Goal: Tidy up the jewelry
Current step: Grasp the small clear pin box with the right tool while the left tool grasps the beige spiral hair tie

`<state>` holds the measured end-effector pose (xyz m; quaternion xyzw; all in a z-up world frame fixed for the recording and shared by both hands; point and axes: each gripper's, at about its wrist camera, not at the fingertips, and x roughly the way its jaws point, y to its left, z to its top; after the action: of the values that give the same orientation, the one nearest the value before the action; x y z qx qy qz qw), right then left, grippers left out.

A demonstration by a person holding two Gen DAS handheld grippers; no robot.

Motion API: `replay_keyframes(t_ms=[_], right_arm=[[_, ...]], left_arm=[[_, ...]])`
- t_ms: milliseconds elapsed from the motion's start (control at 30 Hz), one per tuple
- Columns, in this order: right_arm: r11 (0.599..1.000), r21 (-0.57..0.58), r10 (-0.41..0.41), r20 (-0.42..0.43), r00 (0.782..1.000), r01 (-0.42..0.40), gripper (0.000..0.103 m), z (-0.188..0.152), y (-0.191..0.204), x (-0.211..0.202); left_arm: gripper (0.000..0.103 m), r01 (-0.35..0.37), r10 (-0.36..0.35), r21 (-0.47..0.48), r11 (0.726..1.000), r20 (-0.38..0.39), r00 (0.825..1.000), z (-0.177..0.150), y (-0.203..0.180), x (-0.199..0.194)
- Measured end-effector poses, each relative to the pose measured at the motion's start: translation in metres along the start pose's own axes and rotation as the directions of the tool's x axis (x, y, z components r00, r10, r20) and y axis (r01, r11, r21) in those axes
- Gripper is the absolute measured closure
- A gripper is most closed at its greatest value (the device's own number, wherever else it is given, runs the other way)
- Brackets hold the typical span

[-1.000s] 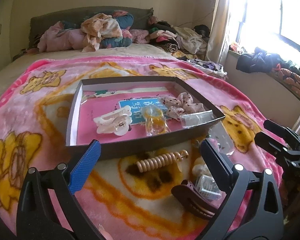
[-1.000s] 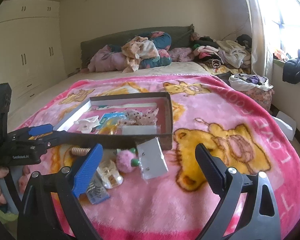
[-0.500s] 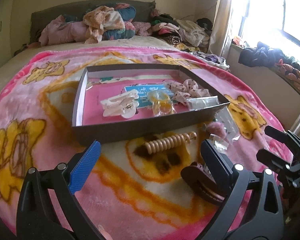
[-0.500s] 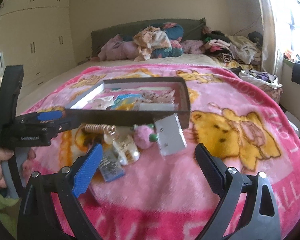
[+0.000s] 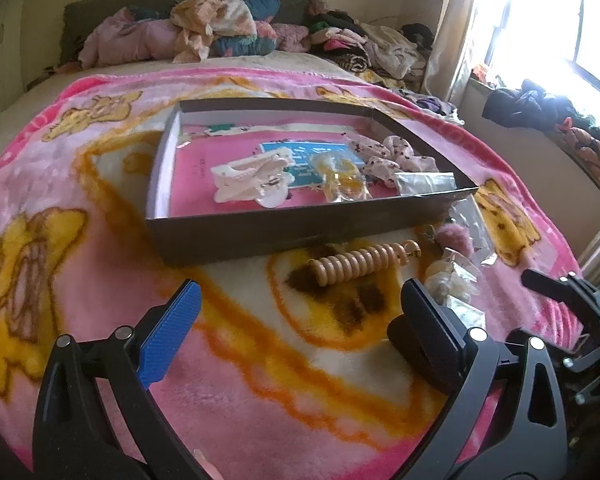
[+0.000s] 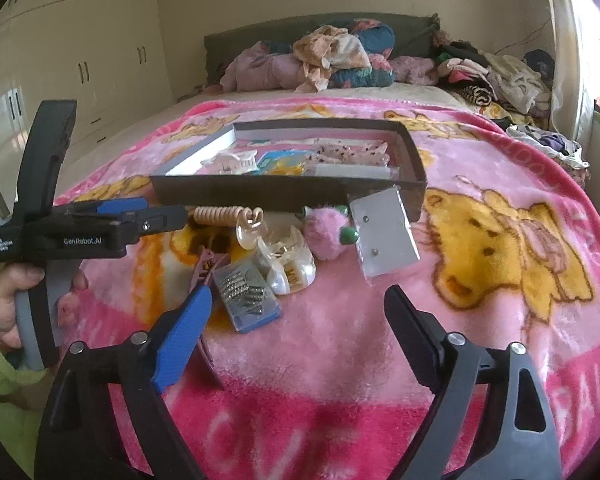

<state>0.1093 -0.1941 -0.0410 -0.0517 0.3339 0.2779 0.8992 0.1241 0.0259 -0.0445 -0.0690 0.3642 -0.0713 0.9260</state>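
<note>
Both grippers have dropped closer to the pink blanket [image 6: 500, 184] on the bed since a second ago. Left gripper [image 5: 300, 320] gapes wide over bare blanket, holding nothing. Right gripper [image 6: 296, 328] is closing, jaws still apart and empty. Loose jewelry lies beside the near wall of the dark tray [image 6: 260, 196]: a beige spiral hair tie [image 5: 360, 264], a pearly claw clip [image 6: 288, 260], a pink pompom [image 6: 328, 236], a clear case of pins [image 6: 248, 296].

Rt view: bare pink blanket [image 6: 320, 360] from 6 to 3 o'clock, free to pass. At 11–12 o'clock clips, pom-pom [image 6: 326, 236], clear packet [image 6: 246, 294] crowd the way; tray wall [image 6: 260, 194] blocks beyond.
</note>
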Motion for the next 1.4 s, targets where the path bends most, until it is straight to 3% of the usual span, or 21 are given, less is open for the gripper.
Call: replay_keyframes(t_ms=[333,533,700,800,933,1400], right_arm=[[0.993,0.011,0.117,-0.081,0.99,-0.116,0.044,0.002,0.002,0.021],[0.984,0.021,0.178,-0.114,0.977,-0.176,0.054,0.002,0.008,0.03],[0.981,0.023,0.196,-0.127,0.972,-0.195,0.057,0.001,0.014,0.035],[0.984,0.0,0.177,-0.139,0.974,-0.179,0.067,-0.001,0.018,0.037],[0.984,0.003,0.179,-0.125,0.976,-0.18,0.067,-0.002,0.019,0.038],[0.985,0.091,0.153,-0.055,0.987,-0.148,0.068,-0.014,-0.014,0.006]], left_arm=[[0.021,0.078,-0.078,0.008,0.997,-0.063,0.995,0.01,-0.016,0.028],[0.021,0.084,-0.081,0.033,0.996,-0.084,0.993,0.015,-0.029,0.039],[0.024,0.08,-0.076,0.032,0.996,-0.096,0.992,0.017,-0.031,0.047],[0.031,0.069,-0.065,0.037,0.997,-0.103,0.993,0.017,-0.033,0.05],[0.039,0.059,-0.053,0.046,0.997,-0.107,0.993,0.017,-0.034,0.051],[0.042,0.079,-0.075,0.037,0.996,-0.084,0.994,0.016,-0.035,0.04]])
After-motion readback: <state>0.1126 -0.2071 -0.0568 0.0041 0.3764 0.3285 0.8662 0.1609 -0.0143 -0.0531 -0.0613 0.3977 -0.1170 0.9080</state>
